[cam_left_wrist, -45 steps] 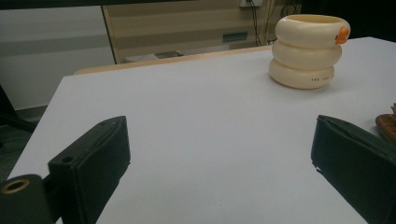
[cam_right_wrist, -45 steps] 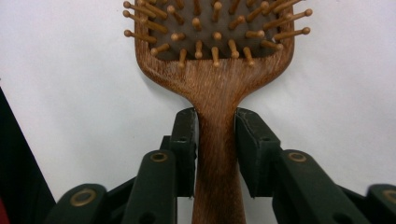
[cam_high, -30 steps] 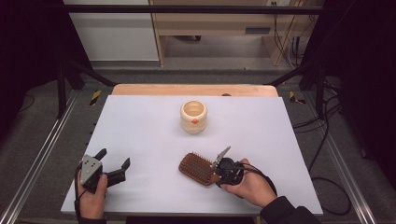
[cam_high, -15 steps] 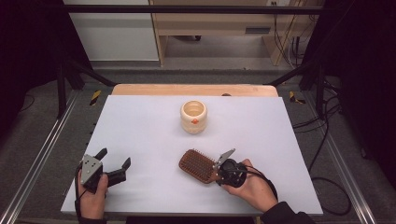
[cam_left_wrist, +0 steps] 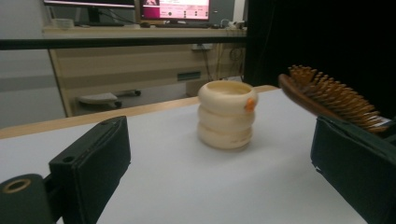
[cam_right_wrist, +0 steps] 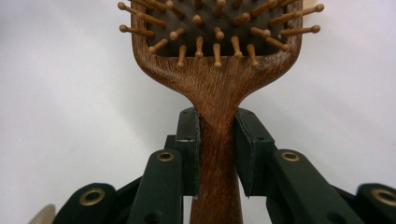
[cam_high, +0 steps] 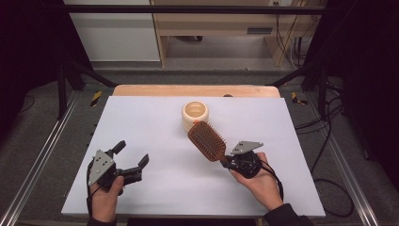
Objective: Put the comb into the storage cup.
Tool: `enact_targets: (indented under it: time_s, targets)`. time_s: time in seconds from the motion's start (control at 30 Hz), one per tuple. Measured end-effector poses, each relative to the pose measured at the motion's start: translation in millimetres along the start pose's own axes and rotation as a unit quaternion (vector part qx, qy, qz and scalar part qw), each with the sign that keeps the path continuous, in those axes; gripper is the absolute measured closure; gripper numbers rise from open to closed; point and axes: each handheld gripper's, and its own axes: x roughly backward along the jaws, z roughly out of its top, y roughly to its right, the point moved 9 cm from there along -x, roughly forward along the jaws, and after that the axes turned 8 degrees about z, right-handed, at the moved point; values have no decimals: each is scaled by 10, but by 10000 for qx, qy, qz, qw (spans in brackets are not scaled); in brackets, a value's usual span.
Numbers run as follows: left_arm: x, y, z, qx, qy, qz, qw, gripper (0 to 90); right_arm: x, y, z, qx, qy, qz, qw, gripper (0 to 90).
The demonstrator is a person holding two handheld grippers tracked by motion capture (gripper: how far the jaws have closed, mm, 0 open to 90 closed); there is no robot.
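Clearly my right gripper [cam_right_wrist: 217, 154] pinches only the brown wooden bristle hairbrush [cam_high: 207, 140] by its handle; swinging could knock the cream ribbed cup [cam_high: 195, 114] across the white counter [cam_high: 141, 122], while my left gripper [cam_high: 129, 160] stays spread.

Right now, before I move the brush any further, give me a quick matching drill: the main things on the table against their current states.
1. hairbrush
2. cream cup
3. left gripper
4. right gripper

a. jaws open, holding nothing
b. clamped on a wooden handle
c. lifted, bristles up
d. standing upright on the table

Pairs: 1-c, 2-d, 3-a, 4-b
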Motion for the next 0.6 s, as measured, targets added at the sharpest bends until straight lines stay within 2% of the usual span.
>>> enact_targets:
  time_s: [0.17, 0.3, 0.4, 0.5, 0.6]
  targets:
    - [-179, 336, 186, -14, -79, -444, 9990, 53, 66, 67, 161, 26, 619, -113, 9980, 729]
    - [-340, 531, 355, -119, -91, -586, 9982, 54, 106, 106, 256, 70, 1012, -142, 9947, 729]
    - [-440, 674, 519, -139, -67, -724, 9973, 55, 118, 139, 309, -12, 1265, -135, 9919, 729]
    - [-482, 806, 686, -87, -18, -763, 9970, 57, 109, 160, 365, 8, 1411, -224, 9897, 729]
    - [-522, 910, 767, -104, -80, -789, 9968, 56, 100, 172, 413, 45, 1541, -298, 9876, 729]
